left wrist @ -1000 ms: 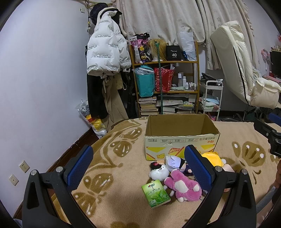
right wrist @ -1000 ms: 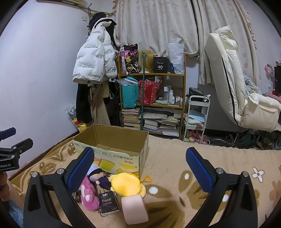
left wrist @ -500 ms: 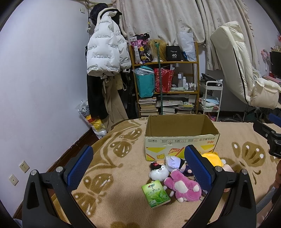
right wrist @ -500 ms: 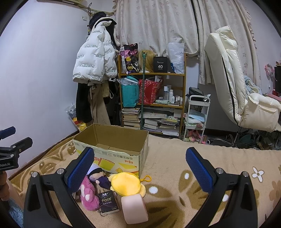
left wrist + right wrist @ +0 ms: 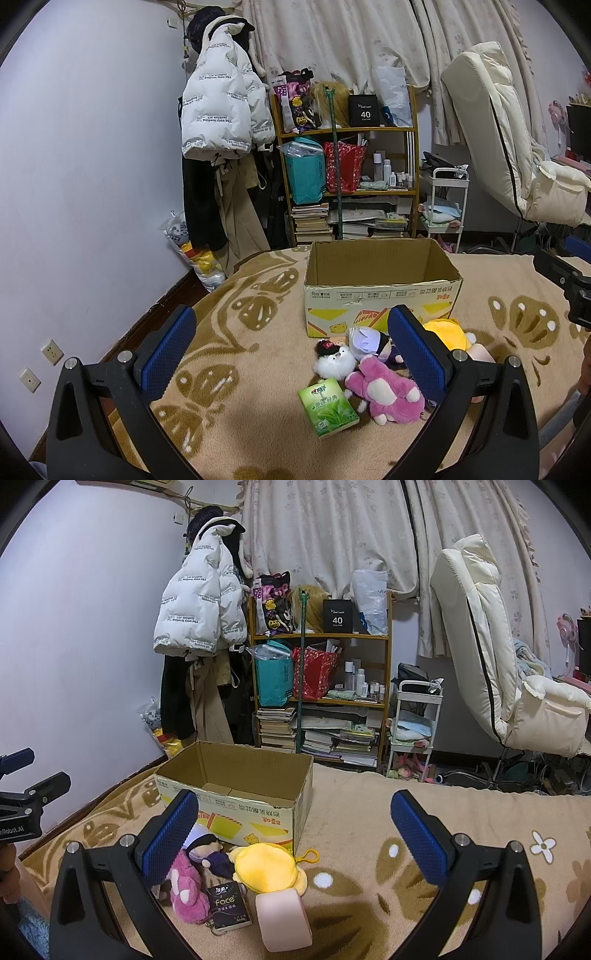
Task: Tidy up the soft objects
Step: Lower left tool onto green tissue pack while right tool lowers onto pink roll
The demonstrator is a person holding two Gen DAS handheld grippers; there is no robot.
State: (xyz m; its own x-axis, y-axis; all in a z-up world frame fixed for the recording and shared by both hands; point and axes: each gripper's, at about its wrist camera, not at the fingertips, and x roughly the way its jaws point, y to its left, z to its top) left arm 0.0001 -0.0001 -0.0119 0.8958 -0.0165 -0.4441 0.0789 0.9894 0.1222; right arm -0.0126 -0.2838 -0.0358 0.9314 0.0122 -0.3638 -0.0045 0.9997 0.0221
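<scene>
An open cardboard box [image 5: 382, 291] stands on the tan patterned blanket [image 5: 240, 354]; it also shows in the right wrist view [image 5: 236, 797]. In front of it lie a pink plush [image 5: 384, 393], a white fluffy plush [image 5: 334, 360], a purple-haired doll [image 5: 365, 339], a yellow plush [image 5: 267, 866], a pink soft block [image 5: 282, 917], a green tissue pack [image 5: 327, 406] and a black tissue pack [image 5: 227, 906]. My left gripper [image 5: 291, 350] is open and empty, above and short of the toys. My right gripper [image 5: 295, 834] is open and empty, held over the pile.
A wooden shelf [image 5: 347, 177] with books and bags stands behind the bed, a white coat [image 5: 221, 110] hangs at its left, a white trolley [image 5: 445, 206] and a cream recliner [image 5: 509, 147] stand at the right. The wall [image 5: 92, 184] runs along the left.
</scene>
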